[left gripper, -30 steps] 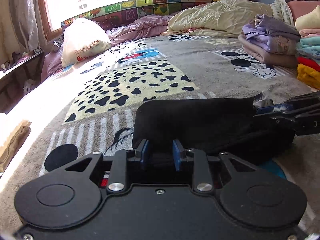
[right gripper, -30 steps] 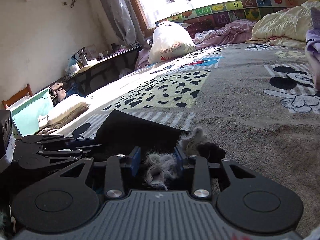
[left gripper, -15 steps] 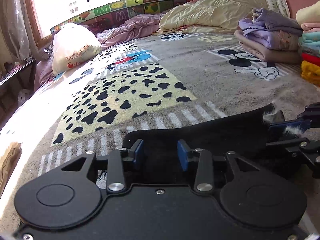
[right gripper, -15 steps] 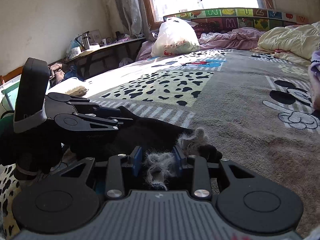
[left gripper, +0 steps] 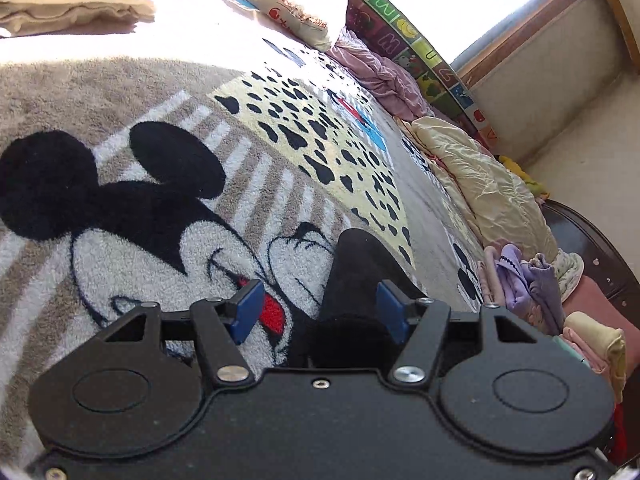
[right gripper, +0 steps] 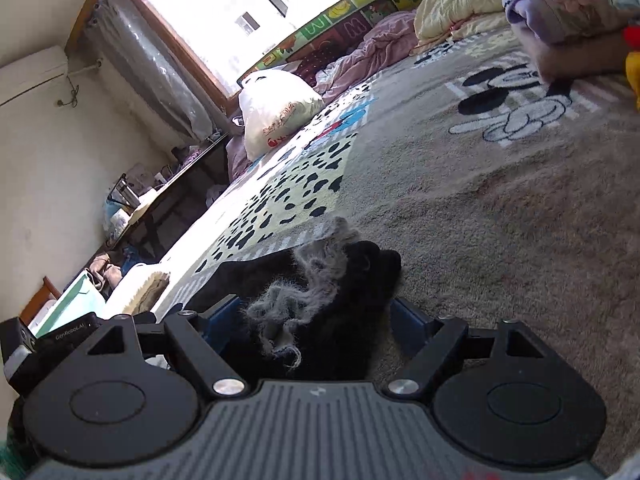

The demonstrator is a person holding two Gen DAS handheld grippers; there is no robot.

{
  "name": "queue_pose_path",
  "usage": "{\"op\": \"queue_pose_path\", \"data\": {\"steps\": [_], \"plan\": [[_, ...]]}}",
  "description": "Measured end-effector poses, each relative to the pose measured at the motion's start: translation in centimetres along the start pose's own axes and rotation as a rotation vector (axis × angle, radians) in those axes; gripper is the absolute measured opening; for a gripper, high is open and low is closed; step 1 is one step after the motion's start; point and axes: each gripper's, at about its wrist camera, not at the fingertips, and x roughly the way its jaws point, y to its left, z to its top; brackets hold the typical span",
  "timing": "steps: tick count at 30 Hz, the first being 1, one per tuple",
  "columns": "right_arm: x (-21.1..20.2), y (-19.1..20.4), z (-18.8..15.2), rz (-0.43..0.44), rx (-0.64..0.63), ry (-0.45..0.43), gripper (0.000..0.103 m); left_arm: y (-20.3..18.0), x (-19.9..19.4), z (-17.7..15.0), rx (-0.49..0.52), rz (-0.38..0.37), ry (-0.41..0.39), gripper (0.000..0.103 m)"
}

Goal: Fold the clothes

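A black garment (left gripper: 360,264) with a grey fuzzy trim (right gripper: 304,300) lies folded on the Mickey Mouse blanket (left gripper: 152,256). My left gripper (left gripper: 320,312) is rolled to one side and its jaws are opening. The garment's end lies between them near the right-hand pad, and the other pad stands clear over the blanket. My right gripper (right gripper: 316,324) straddles the trimmed end of the garment (right gripper: 360,272). Its jaws are opening too, with neither blue pad pressing on the cloth. The left gripper's casing (right gripper: 60,332) shows at the lower left of the right wrist view.
Folded clothes (left gripper: 524,280) are stacked at the bed's far side. A cream quilt (left gripper: 480,184), pink bedding and a white plastic bag (right gripper: 276,104) line the window edge. A folded beige blanket (left gripper: 72,12) lies near the bed's edge. A cluttered side table (right gripper: 160,208) stands by the wall.
Both grippers were shut on the black garment and have let it go, their jaws spreading. Both views have rolled. The left gripper has swung away to the left of the garment.
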Motion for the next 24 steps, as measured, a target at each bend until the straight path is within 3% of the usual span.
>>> {"op": "queue_pose_path", "data": {"steps": [6, 9, 12, 14, 17, 21, 24], "plan": [[1.2, -1.1, 0.1, 0.043, 0.189, -0.007, 0.087, 0.1, 1.0, 0.1, -0.046, -0.065, 0.076, 0.061], [2.3, -0.2, -0.2, -0.015, 0.15, -0.004, 0.085, -0.1, 1.2, -0.1, -0.057, -0.102, 0.112, 0.061], [3.0, 0.9, -0.8, -0.077, 0.081, -0.007, 0.079, -0.4, 1.7, -0.6, -0.033, -0.121, 0.141, 0.055], [3.0, 0.9, -1.0, -0.099, 0.093, -0.022, 0.065, -0.6, 2.0, -1.0, -0.006, -0.113, 0.142, 0.041], [3.0, 0.9, -1.5, -0.113, 0.11, -0.049, 0.057, -0.1, 2.2, -0.7, -0.043, -0.141, 0.159, 0.03], [3.3, 1.1, -1.4, -0.111, 0.136, -0.065, 0.047, 0.2, 1.1, 0.7, -0.072, -0.208, 0.144, 0.025], [3.6, 2.2, -0.5, -0.068, 0.153, -0.082, 0.044, 1.0, -0.8, 3.0, -0.103, -0.248, 0.077, 0.024]]}}
